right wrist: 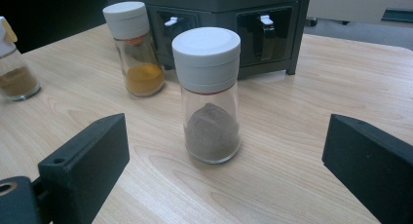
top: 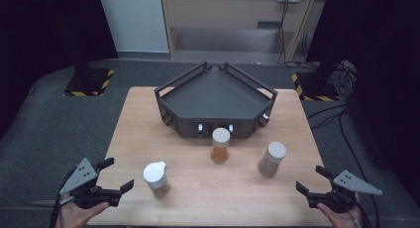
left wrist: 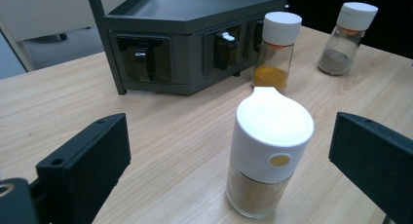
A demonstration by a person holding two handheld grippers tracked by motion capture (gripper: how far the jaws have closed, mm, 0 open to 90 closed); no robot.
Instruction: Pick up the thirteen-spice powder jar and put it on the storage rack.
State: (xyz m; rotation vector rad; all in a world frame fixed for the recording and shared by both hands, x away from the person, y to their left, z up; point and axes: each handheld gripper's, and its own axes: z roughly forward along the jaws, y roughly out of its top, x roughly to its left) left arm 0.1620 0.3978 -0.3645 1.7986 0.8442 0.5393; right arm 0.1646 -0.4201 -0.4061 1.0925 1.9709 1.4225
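A pale wooden worktop (top: 148,119) is carrying three spice jars in a loose row before a dark corner rack (top: 216,96) — likely waiting to be shelved. The beige jar (top: 157,179) is standing upright nearest the left gripper (top: 113,176), the grey-powder jar (top: 272,159) nearest the right gripper (top: 311,180); both sets of fingers are gaping wide, each lining up on its jar. The orange jar (top: 220,145) is sitting between, just beside the rack.
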